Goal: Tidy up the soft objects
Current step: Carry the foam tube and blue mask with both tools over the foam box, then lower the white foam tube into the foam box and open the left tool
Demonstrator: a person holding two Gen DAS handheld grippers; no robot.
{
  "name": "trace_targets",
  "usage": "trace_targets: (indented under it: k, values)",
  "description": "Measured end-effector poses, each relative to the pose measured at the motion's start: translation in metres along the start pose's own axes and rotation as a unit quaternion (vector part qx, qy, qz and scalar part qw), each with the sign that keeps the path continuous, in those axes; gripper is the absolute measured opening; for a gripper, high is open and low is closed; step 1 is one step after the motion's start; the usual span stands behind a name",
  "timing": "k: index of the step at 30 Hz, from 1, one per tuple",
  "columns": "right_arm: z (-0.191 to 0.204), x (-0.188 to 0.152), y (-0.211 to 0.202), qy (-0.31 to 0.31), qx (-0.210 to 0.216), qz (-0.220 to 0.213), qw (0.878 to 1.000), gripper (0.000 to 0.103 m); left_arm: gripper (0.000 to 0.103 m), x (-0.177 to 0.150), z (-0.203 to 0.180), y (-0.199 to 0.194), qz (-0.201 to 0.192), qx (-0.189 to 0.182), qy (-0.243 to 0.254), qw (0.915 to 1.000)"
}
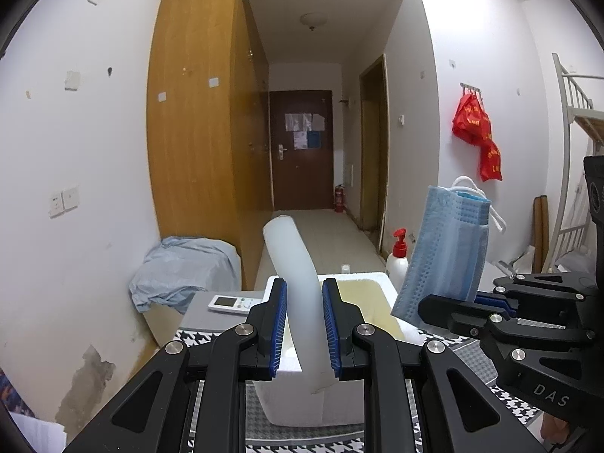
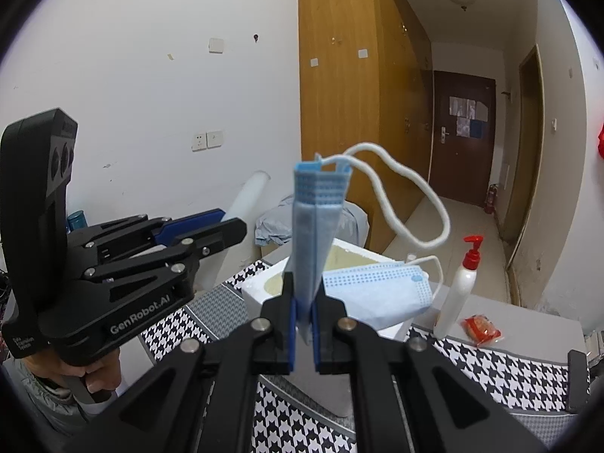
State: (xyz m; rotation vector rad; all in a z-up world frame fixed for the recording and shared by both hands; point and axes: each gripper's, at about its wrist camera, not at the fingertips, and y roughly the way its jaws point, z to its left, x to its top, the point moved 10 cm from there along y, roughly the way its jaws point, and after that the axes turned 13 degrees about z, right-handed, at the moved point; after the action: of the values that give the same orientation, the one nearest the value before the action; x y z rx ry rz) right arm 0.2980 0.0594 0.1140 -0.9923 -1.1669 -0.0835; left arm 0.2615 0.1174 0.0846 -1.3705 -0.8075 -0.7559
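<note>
On the far left of the room, a crumpled pale blue cloth (image 1: 185, 268) lies draped over a low unit against the white wall, with a white remote control (image 1: 232, 303) lying on the grey surface just beside it. Nearer the camera, the left gripper (image 1: 305, 324) pinches a white foam tube (image 1: 298, 294) between its blue pads; the tube stands tilted, its upper end leaning away to the left, above an open white foam box (image 1: 373, 283) with a yellowed inside that sits on a houndstooth-patterned cloth (image 1: 472, 362). To the right of the tube, the right gripper (image 2: 305, 321) has its jaws pressed on the lower edge of a folded blue face mask (image 2: 315, 226), which stands upright over the box with its white ear loop (image 2: 411, 204) curling out to the right. A second blue face mask (image 2: 381, 290) lies flat across the box's right rim, near the held one but apart from it. Further right, a white pump bottle with a red top (image 2: 458, 283) stands on the grey tabletop, and a small red packet (image 2: 481, 330) lies just beside its base. Red bags (image 1: 477, 132) hang from a wall hook on the far right. A person's hand (image 2: 96, 375) grips the left tool's handle at the lower left of the right wrist view.
</note>
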Motion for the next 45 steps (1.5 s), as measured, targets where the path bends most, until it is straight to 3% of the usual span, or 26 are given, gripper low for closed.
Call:
trace_targets:
  k: [23, 41, 45]
  values:
    - [-0.031, 0.008, 0.045, 0.024, -0.011, 0.038, 0.999, 0.009, 0.021, 0.007, 0.002, 0.066, 0.045, -0.024, 0.006, 0.9987]
    - [-0.062, -0.006, 0.037, 0.054, -0.047, 0.047, 0.996, 0.009, 0.021, 0.001, -0.019, 0.1, 0.079, -0.056, 0.017, 0.9952]
    - [-0.066, -0.007, 0.037, 0.059, -0.049, 0.048, 0.996, 0.009, 0.027, 0.001, -0.02, 0.104, 0.08, -0.051, 0.019, 0.9953]
